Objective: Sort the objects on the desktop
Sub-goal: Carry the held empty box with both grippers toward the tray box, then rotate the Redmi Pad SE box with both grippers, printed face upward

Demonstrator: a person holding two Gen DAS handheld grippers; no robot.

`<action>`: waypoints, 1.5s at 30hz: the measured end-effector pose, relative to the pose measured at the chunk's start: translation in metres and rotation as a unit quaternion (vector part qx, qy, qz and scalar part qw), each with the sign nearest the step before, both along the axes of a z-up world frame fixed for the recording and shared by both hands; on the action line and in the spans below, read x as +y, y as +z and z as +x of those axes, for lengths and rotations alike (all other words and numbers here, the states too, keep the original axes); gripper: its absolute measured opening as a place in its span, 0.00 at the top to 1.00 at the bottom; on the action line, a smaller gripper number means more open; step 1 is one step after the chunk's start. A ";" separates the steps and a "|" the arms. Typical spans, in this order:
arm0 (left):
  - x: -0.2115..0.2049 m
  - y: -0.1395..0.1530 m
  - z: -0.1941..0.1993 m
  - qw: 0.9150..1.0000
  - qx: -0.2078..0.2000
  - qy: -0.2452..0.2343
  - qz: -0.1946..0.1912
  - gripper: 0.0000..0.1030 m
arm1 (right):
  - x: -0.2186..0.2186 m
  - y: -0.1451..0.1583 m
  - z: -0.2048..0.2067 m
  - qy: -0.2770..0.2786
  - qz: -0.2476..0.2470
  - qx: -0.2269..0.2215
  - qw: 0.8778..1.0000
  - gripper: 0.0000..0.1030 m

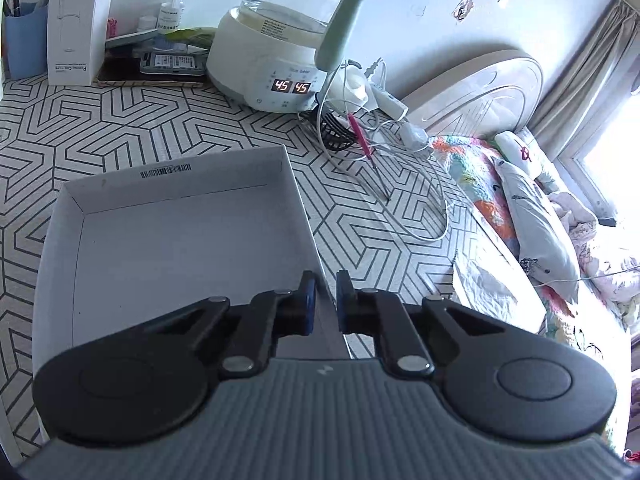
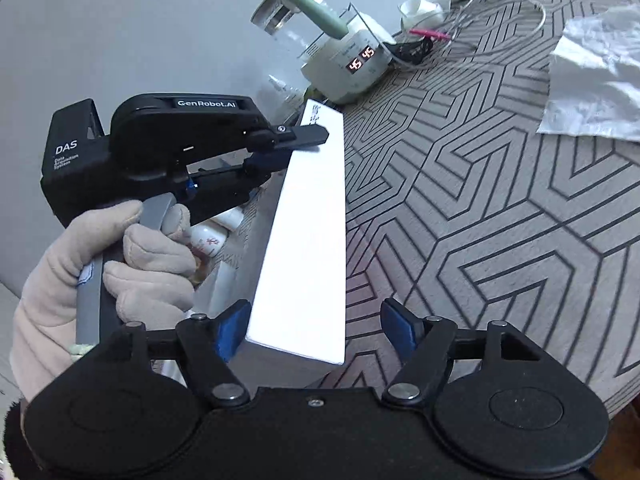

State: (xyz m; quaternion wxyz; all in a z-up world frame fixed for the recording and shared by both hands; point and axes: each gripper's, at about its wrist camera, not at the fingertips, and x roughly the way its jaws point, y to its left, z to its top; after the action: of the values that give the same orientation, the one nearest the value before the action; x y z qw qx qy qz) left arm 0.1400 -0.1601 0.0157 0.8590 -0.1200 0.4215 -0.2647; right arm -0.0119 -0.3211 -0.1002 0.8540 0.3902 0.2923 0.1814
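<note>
Box (image 1: 176,240) wall in L gripper (image 1: 326,300)

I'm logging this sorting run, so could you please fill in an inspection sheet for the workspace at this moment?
Surface: table under a cloth with a geometric line pattern.
Job's things: open white cardboard box, nothing seen inside it; its right wall sits between the left fingers.
Clutter: glass kettle whose base reads 45 45, spray bottle, blue pen holder, tall white carton, crumpled white sheet, small bottles beside the box.
Grippers: left gripper shut on the box wall; right gripper open, over the box corner.
Cables: white cords looped right of the kettle, with a red probe.
Surroundings: bed with patterned bedding, curtain, white wall.
</note>
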 end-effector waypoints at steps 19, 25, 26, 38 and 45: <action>0.084 0.075 -0.009 0.994 -0.021 0.062 -0.090 0.83 | 0.084 0.134 -0.029 0.040 -0.476 -0.198 0.856 0.62; 0.113 0.073 -0.015 0.993 -0.015 0.084 -0.087 0.82 | 0.114 0.125 -0.031 0.046 -0.531 -0.223 0.816 0.62; 0.119 0.072 -0.017 0.992 -0.016 0.097 -0.085 0.82 | 0.120 0.123 -0.031 0.047 -0.539 -0.228 0.809 0.62; 0.164 0.063 -0.032 0.985 -0.008 0.115 -0.130 0.82 | 0.164 0.108 -0.030 0.045 -0.580 -0.254 0.773 0.63; 0.161 0.060 -0.035 0.987 -0.006 0.117 -0.110 0.76 | 0.168 0.103 -0.022 0.045 -0.571 -0.251 0.780 0.62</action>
State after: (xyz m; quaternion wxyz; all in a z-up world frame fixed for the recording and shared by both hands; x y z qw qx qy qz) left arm 0.1053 0.0012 0.0760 0.8679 -0.2609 0.3679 -0.2081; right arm -0.0340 -0.1533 0.0029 0.9543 -0.2426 0.1346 0.1113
